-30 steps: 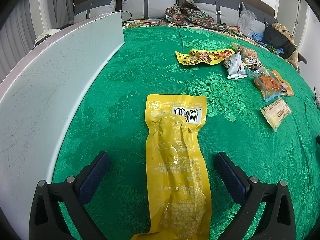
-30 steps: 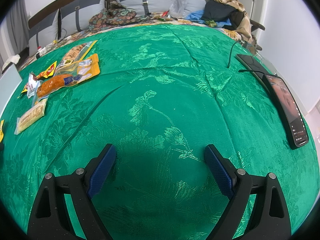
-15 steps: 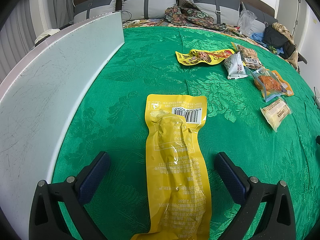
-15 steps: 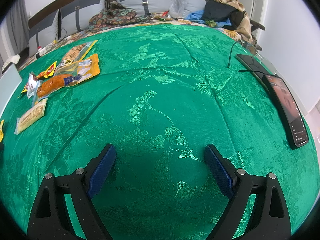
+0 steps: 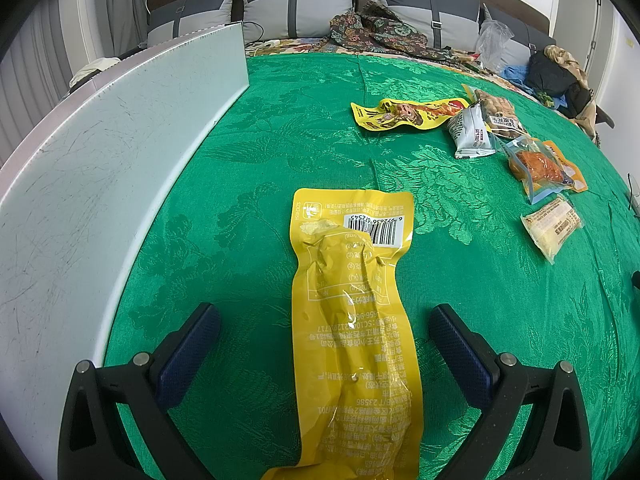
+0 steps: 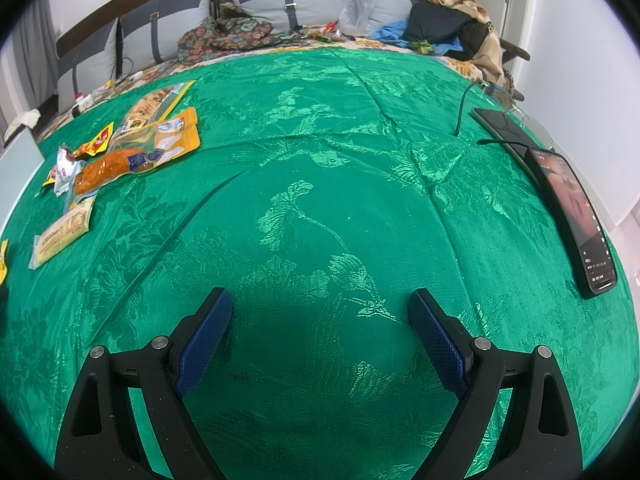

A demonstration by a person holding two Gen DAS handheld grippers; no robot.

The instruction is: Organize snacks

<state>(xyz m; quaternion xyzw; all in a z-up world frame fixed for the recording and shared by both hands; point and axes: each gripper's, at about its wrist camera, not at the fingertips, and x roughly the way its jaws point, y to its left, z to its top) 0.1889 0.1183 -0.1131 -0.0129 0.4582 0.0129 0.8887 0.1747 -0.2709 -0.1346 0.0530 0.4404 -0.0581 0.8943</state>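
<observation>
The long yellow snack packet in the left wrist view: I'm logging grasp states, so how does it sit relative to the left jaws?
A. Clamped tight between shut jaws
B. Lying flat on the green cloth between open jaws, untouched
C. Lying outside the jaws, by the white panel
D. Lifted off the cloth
B: the long yellow snack packet lies flat on the green cloth, and the left gripper has its jaws spread wide on either side, clear of it.

The green cloth (image 6: pixel 320 208) lies bare across its middle and near edge, giving open passage there. A pale upright panel (image 5: pixel 100 184) walls off the left edge; a phone (image 6: pixel 576 220) and cable (image 6: pixel 464 108) line the right edge. Snack packets (image 6: pixel 120 152) crowd the far-left part.
</observation>
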